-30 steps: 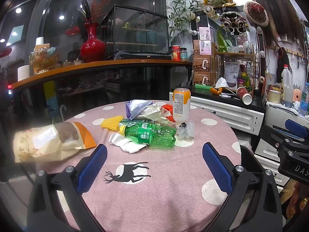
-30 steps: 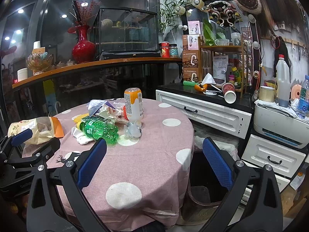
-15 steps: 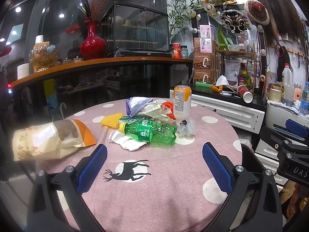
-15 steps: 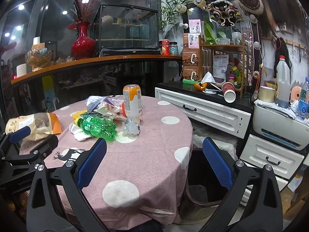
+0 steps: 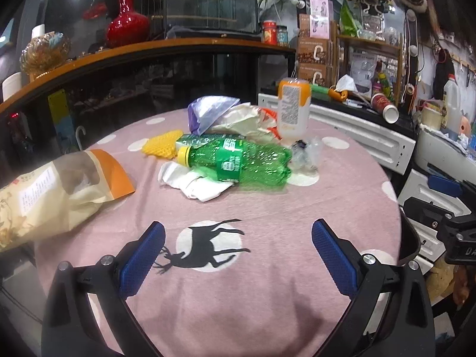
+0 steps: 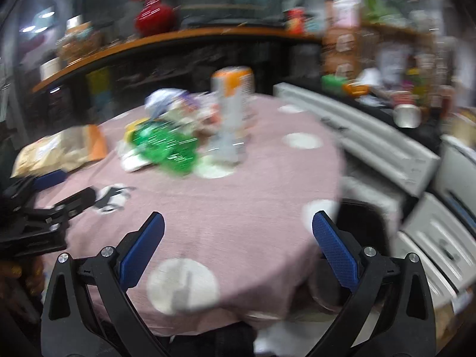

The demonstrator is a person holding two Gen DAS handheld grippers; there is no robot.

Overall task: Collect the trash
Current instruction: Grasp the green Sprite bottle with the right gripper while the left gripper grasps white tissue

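Little legible text at this moment

The letters "DA" showed in pale print on the black body of the right gripper (image 5: 462, 250) at the edge of the left wrist view, the rest cut off. The green bottle (image 5: 238, 165) lying on the surface carried a green label with a round logo and white characters, too small to read. The upturned orange-capped bottle (image 5: 293, 105) bore a white panel of fine print, and the paper snack bag (image 5: 56, 190) a white sticker with lines of text; neither could be made out. The brown boxes (image 5: 314, 59) behind showed a large white "C"-like mark each. The right wrist view was blurred throughout, with nothing readable.
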